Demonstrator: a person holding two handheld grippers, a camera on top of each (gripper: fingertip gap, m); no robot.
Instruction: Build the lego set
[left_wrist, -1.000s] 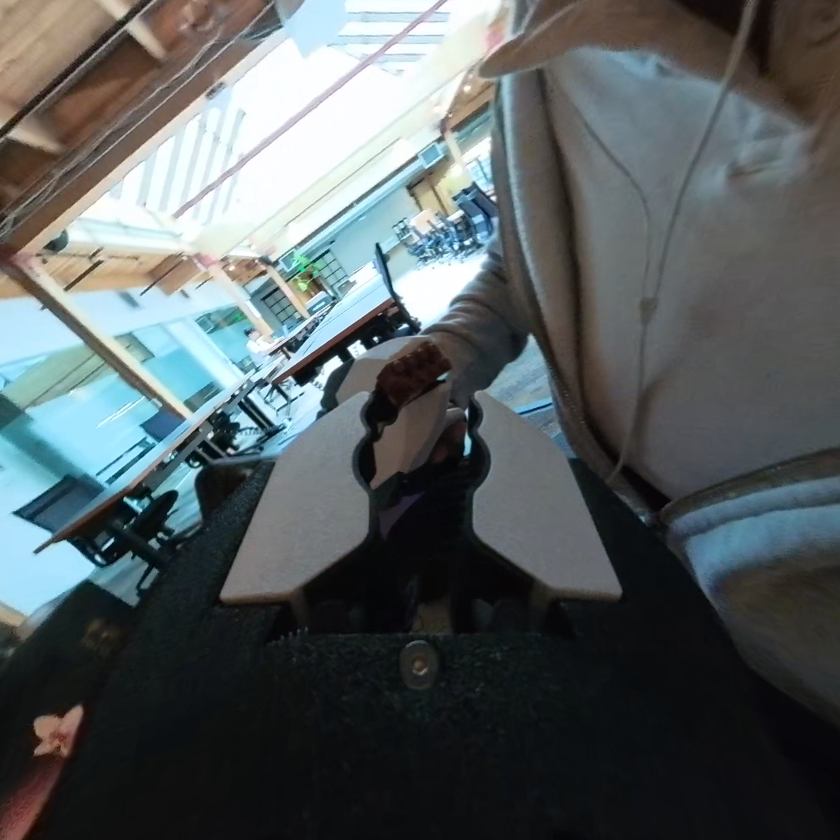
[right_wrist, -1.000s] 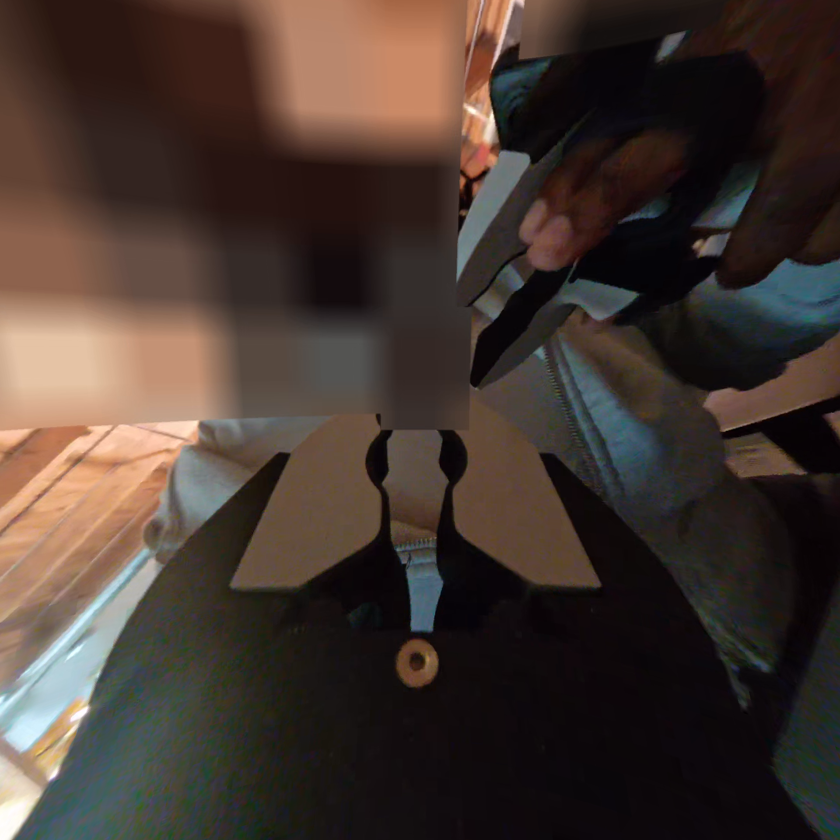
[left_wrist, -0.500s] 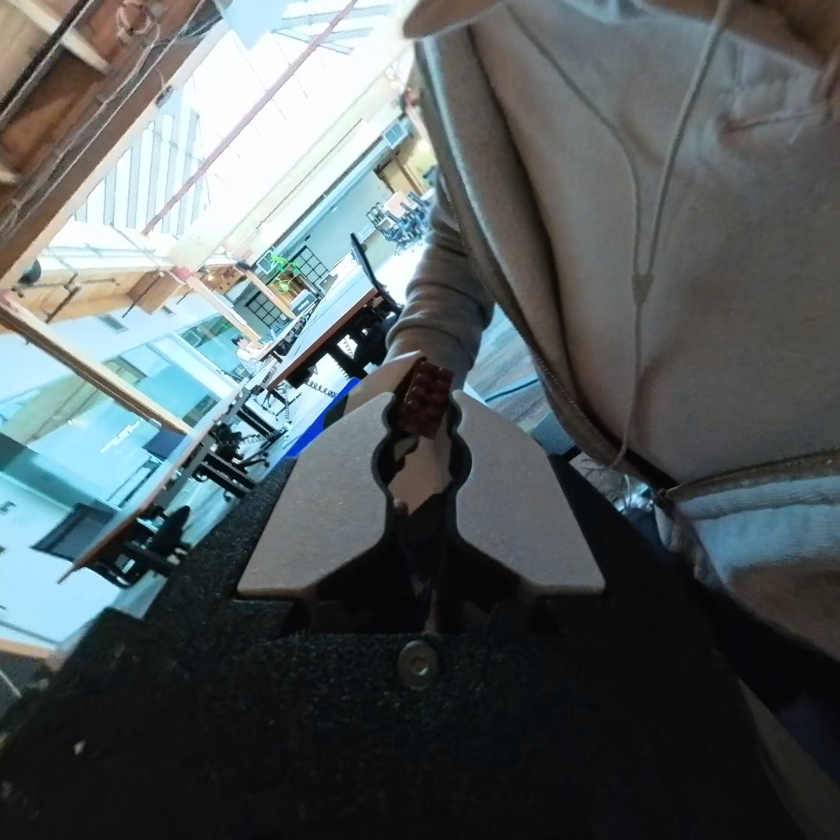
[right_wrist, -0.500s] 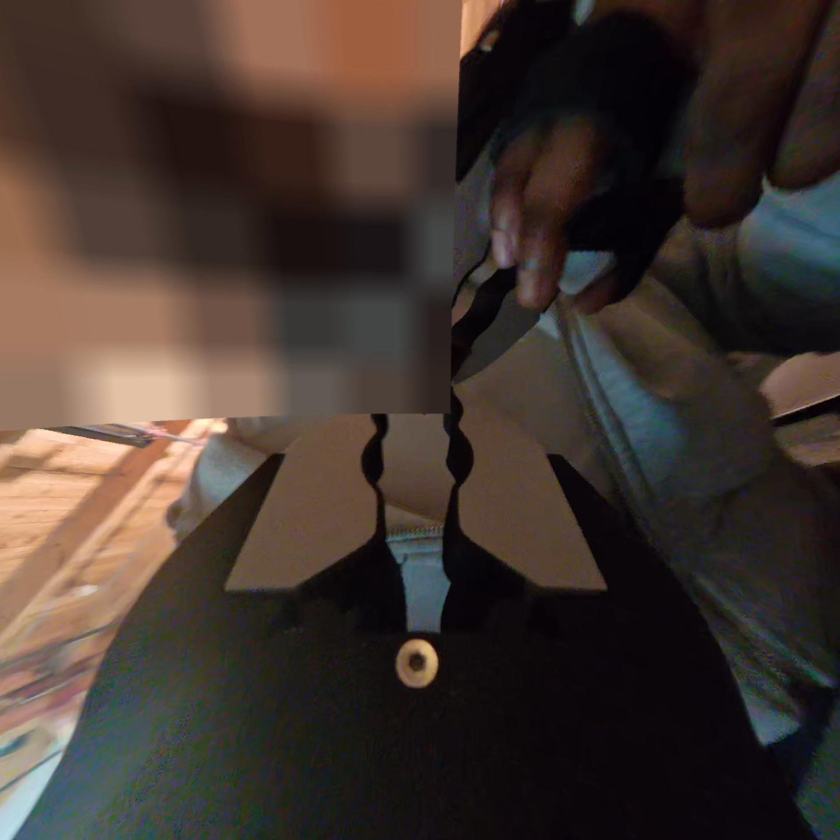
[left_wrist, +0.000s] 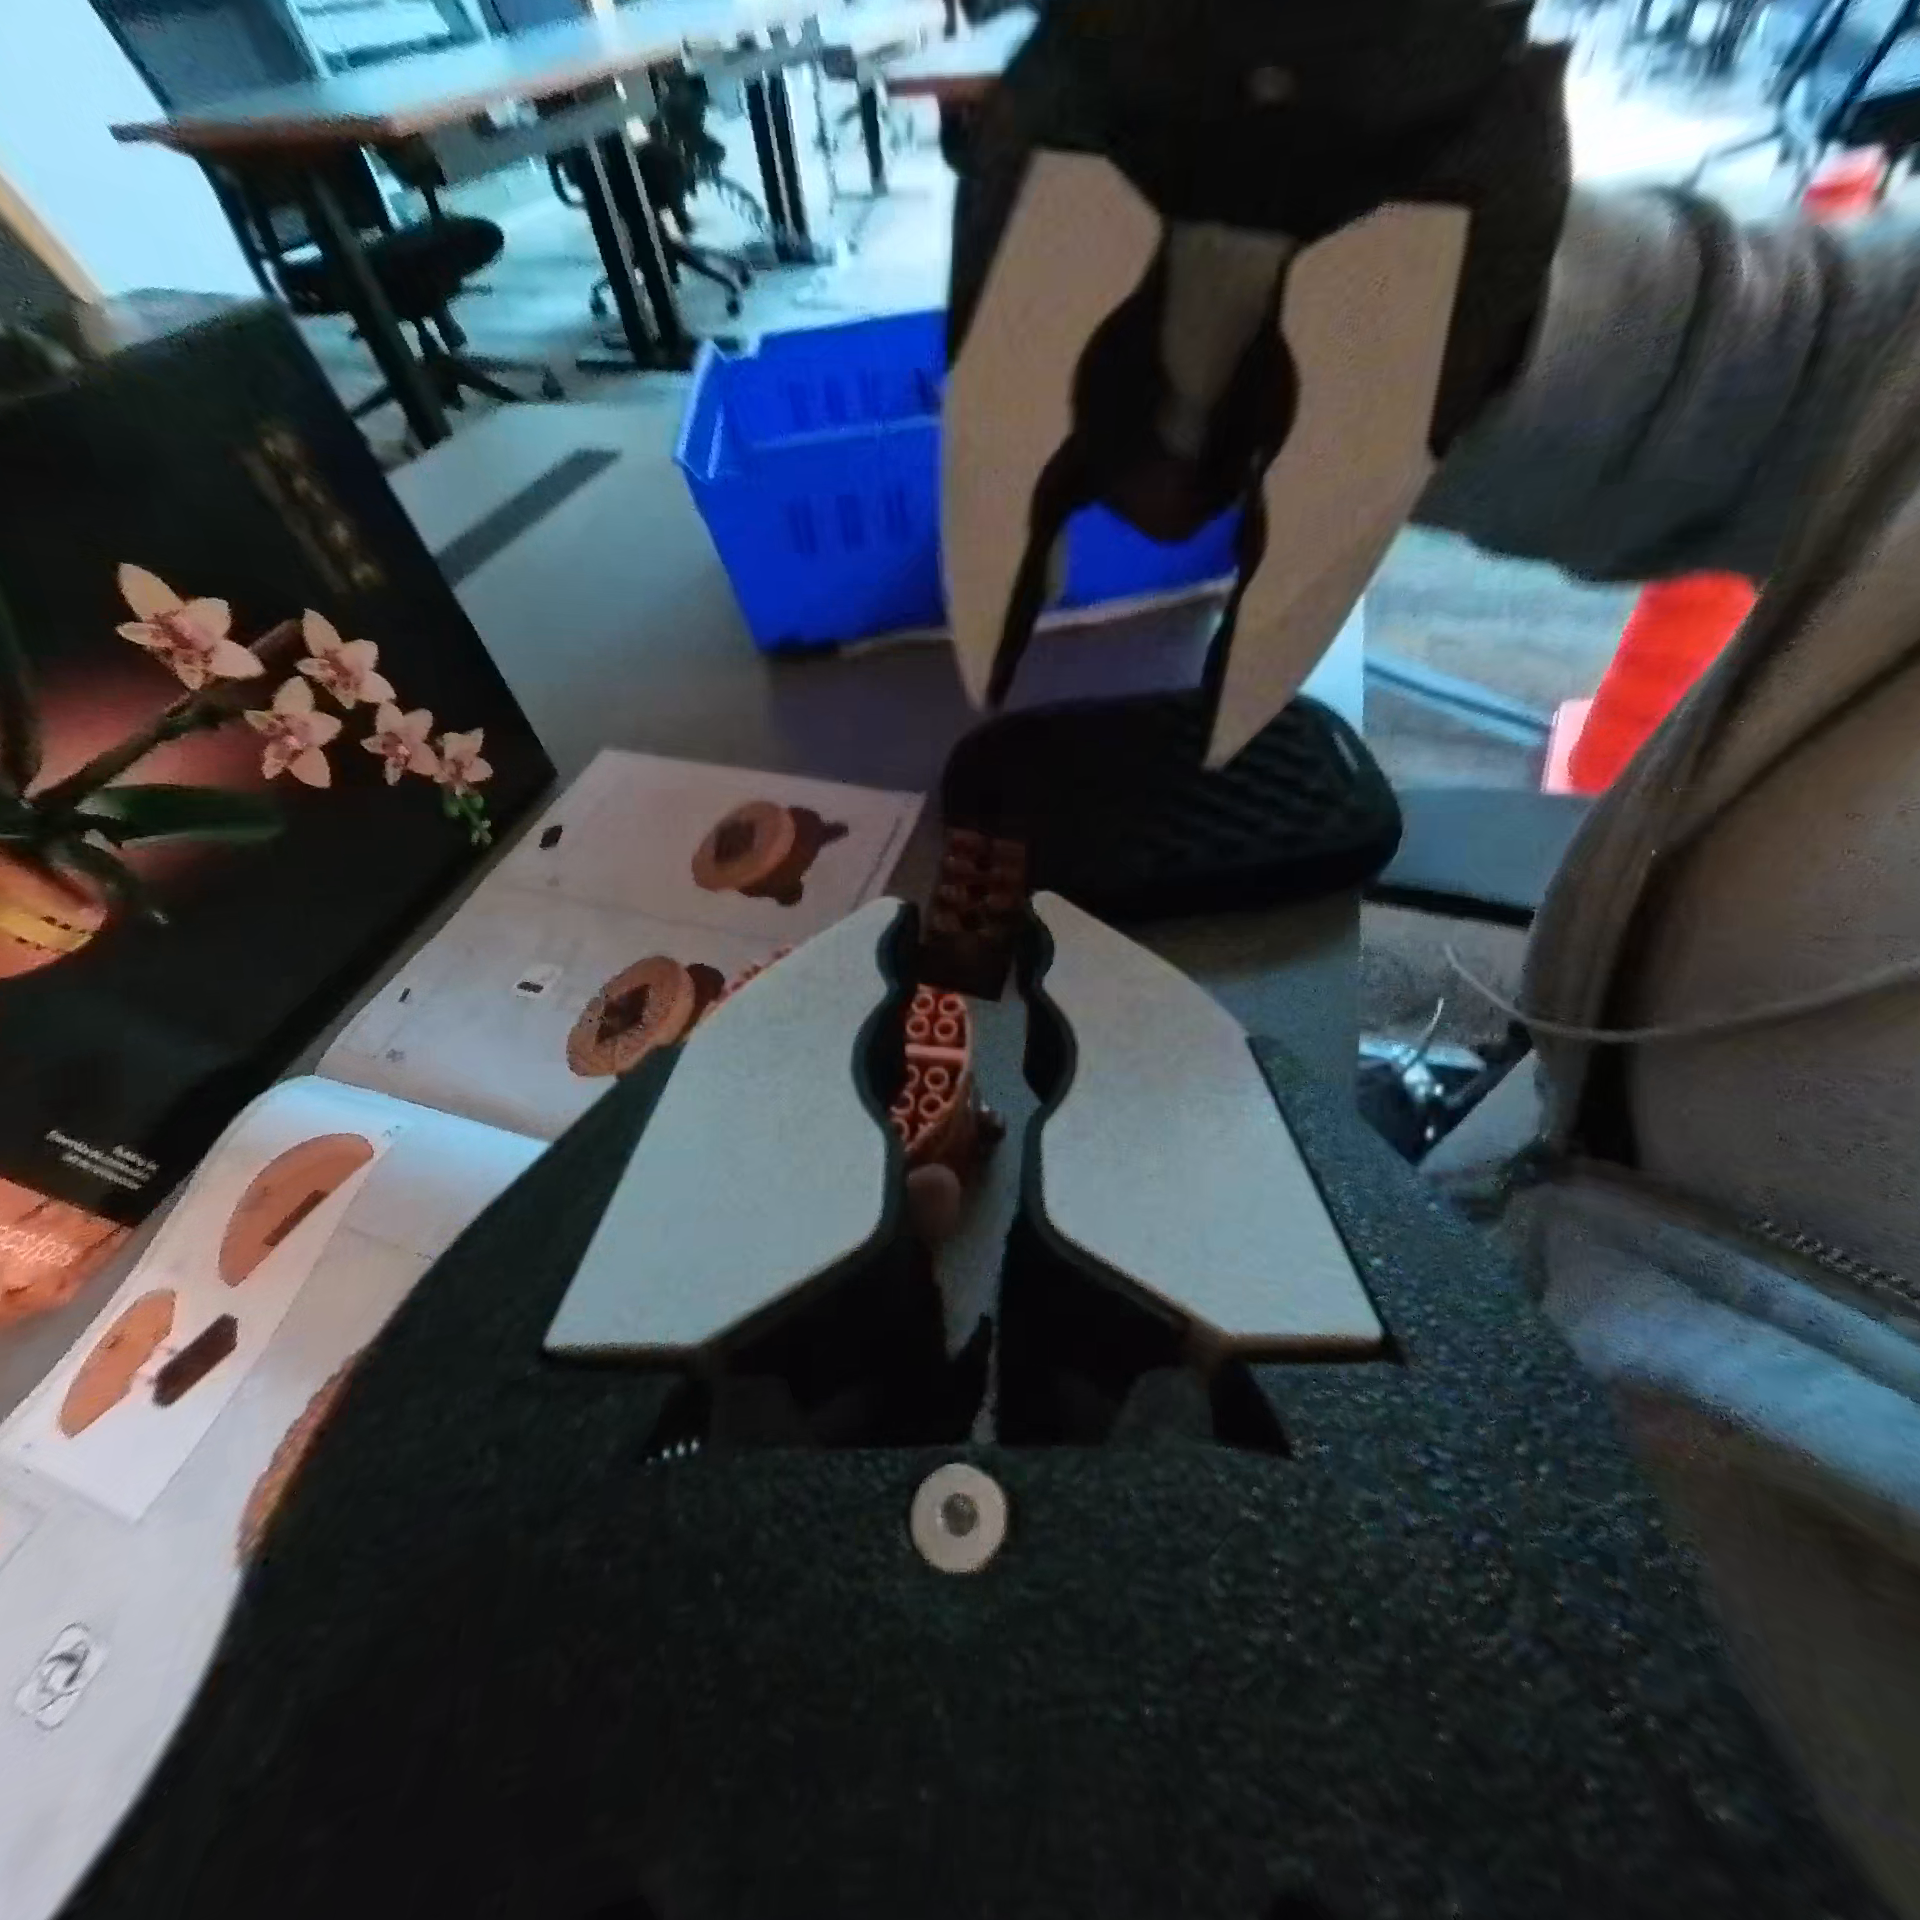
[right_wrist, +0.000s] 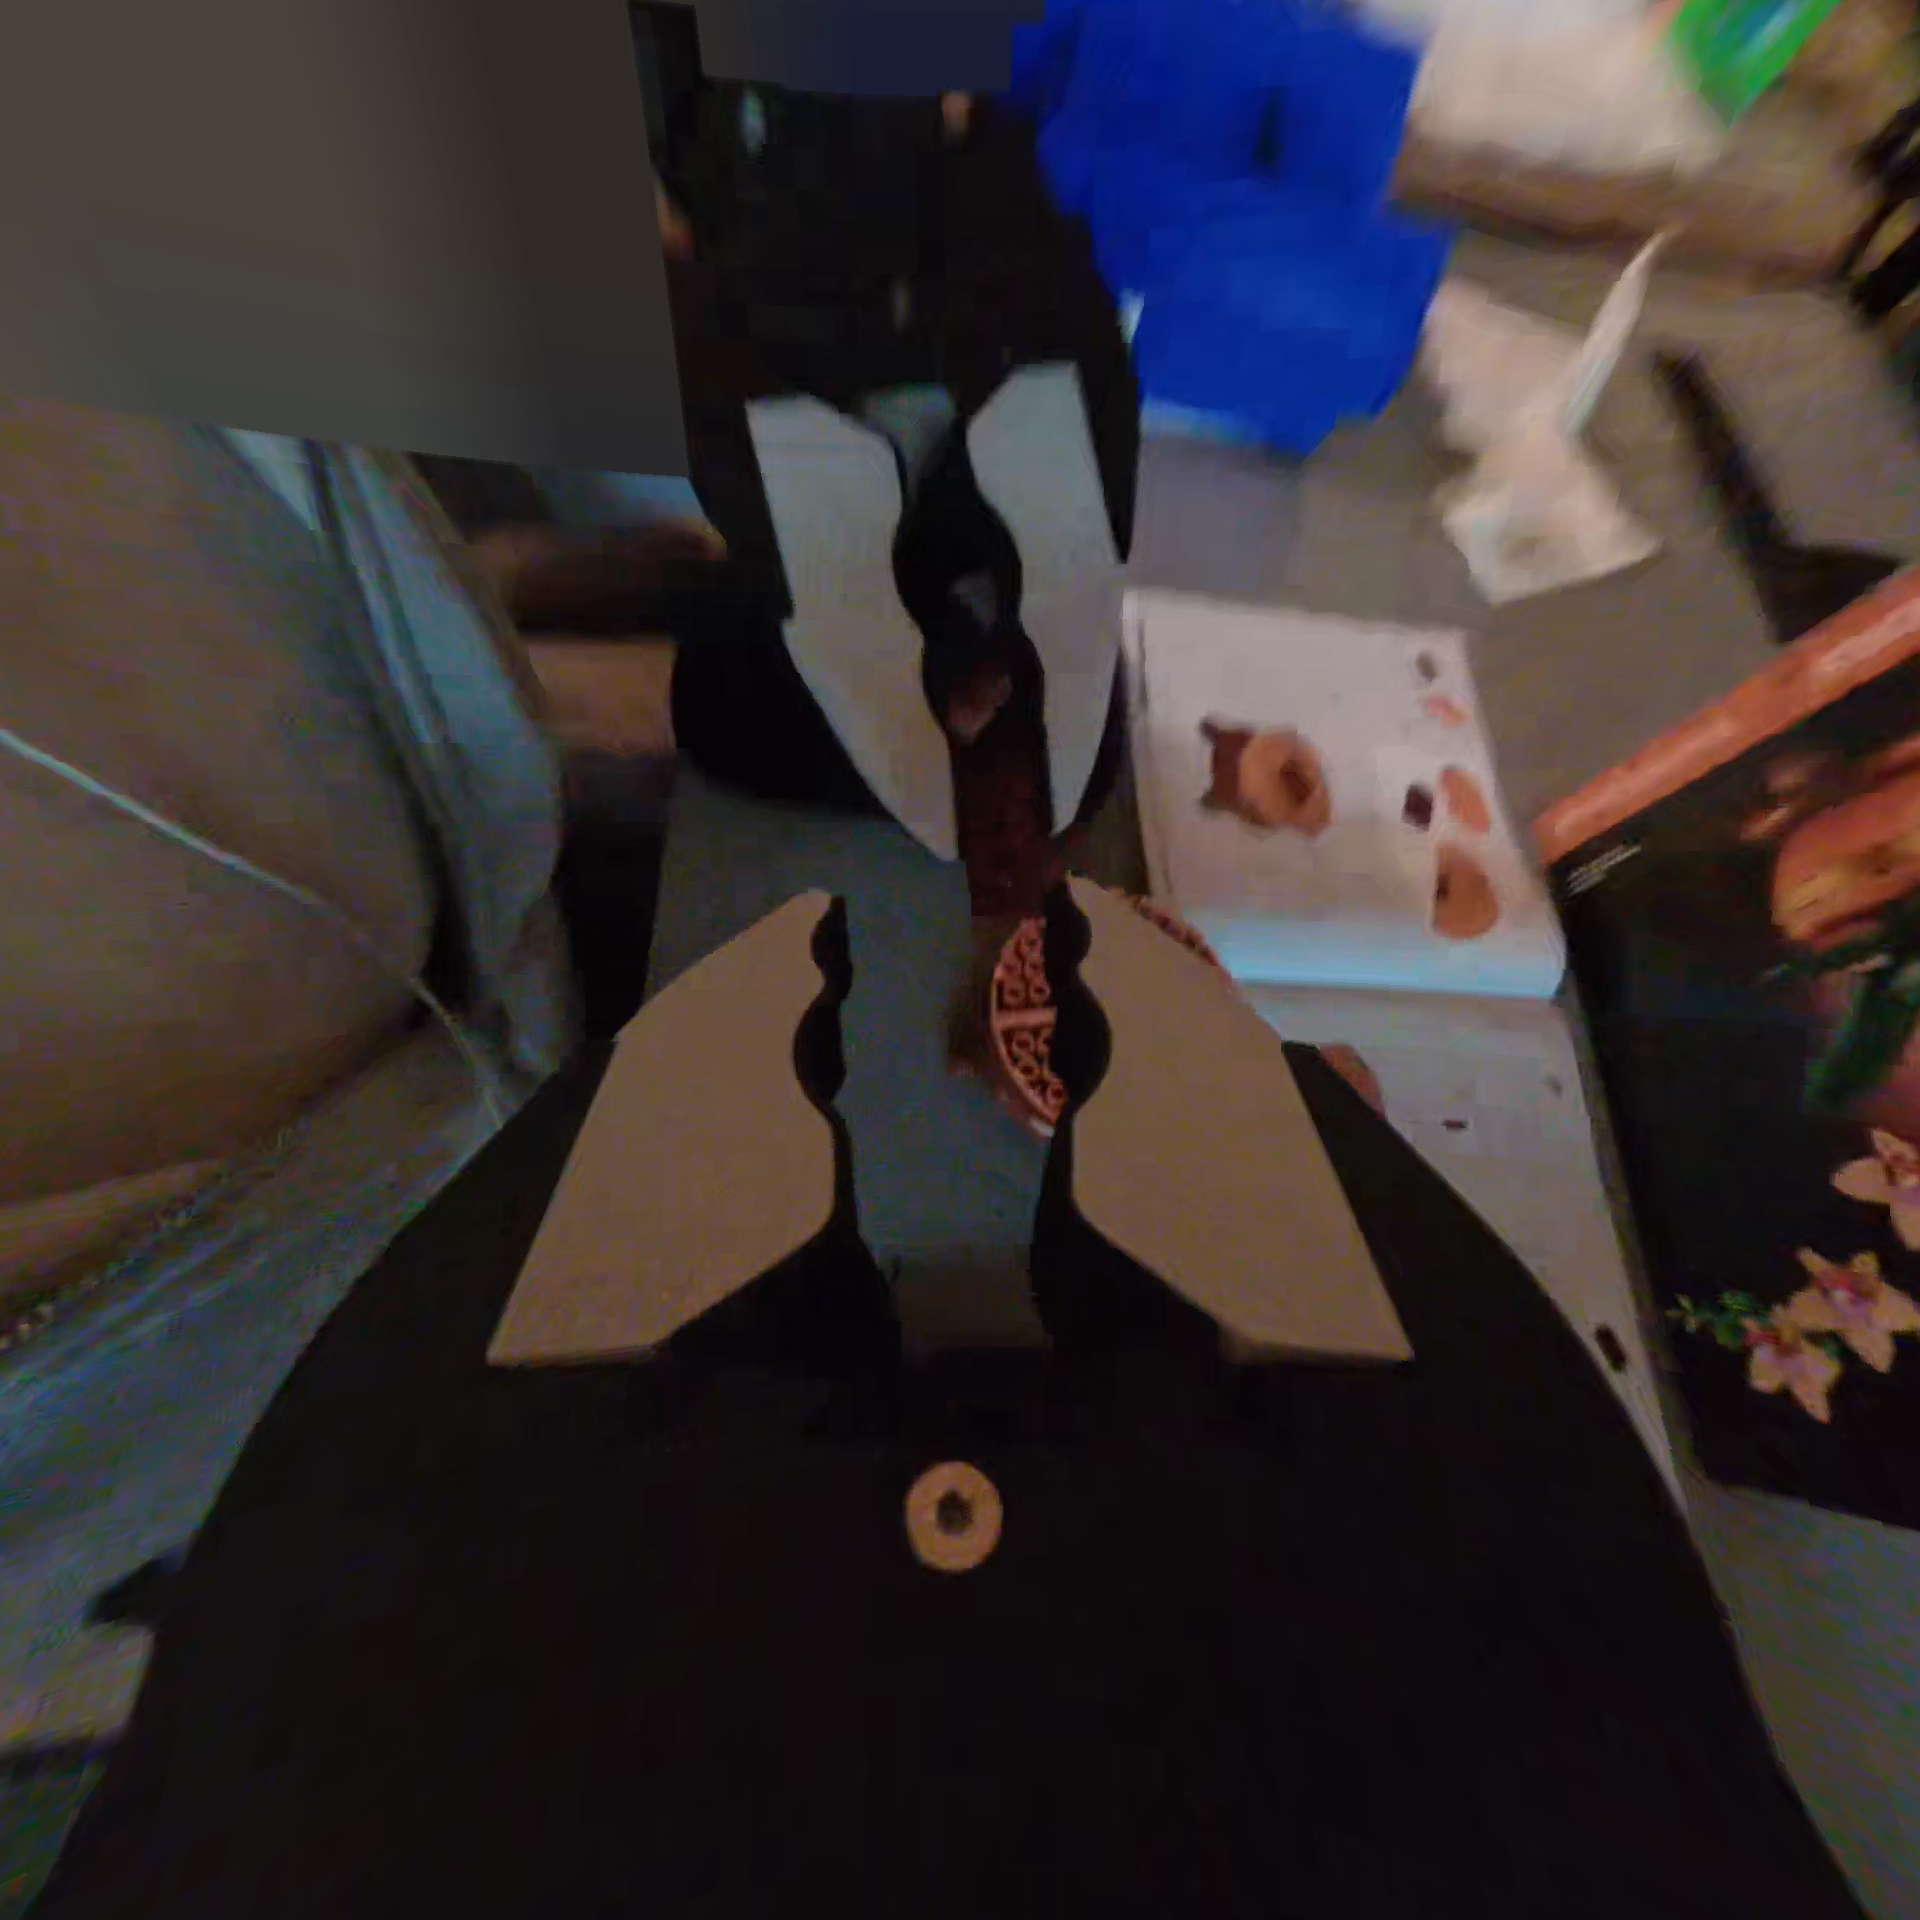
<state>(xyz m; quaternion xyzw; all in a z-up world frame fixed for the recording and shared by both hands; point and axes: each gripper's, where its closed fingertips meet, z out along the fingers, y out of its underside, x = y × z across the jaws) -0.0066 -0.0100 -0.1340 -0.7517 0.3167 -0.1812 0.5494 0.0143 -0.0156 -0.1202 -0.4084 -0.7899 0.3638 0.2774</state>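
Note:
In the left wrist view my left gripper (left_wrist: 966, 909) is shut on a lego assembly: a dark brown brick (left_wrist: 975, 894) pinched between the fingertips, with a round pink-tan plate (left_wrist: 935, 1081) attached below it, between the fingers. My right gripper (left_wrist: 1101, 722) hangs above and beyond it, jaws apart and empty. In the right wrist view my right gripper (right_wrist: 951, 899) is open. The left gripper (right_wrist: 1003, 842) faces it with the brown brick (right_wrist: 1008, 821) in its tips. The plate (right_wrist: 1023, 1029) lies near my right finger without being pinched.
An open instruction booklet (left_wrist: 623, 935) lies on the grey table (left_wrist: 644, 582), with the black set box showing orchids (left_wrist: 208, 727) to its left. A blue bin (left_wrist: 831, 468) and a black mesh object (left_wrist: 1195, 821) sit behind. A person's grey hoodie (left_wrist: 1745, 935) fills the right. The tips of both grippers are at nearly the same place.
My left jaws closed on the brown piece that the right gripper was holding between them. My right jaws then opened and drew back. Both views swung down from the ceiling to the table.

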